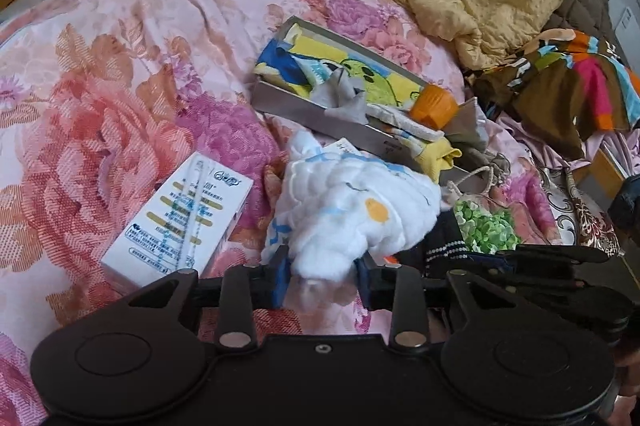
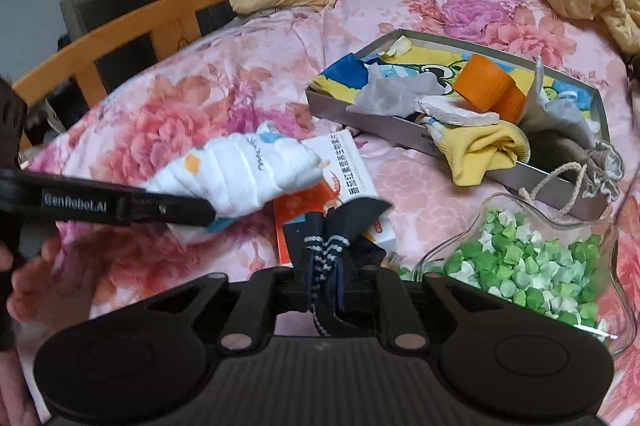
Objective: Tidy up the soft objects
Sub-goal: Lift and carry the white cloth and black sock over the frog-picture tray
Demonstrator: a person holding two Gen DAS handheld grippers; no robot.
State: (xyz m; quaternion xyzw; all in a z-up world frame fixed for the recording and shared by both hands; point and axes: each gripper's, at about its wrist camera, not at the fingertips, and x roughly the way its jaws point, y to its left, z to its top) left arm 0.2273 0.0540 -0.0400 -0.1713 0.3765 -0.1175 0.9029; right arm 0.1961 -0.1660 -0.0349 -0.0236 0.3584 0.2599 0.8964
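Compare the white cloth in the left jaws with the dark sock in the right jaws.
The white cloth is pale with blue and orange marks; the dark sock is navy with a dotted white stripe. The white cloth is a thick, puffy bundle; the dark sock is thin and flat. Both are soft and gripped, one by the left gripper, one by the right gripper, above the floral bedspread.
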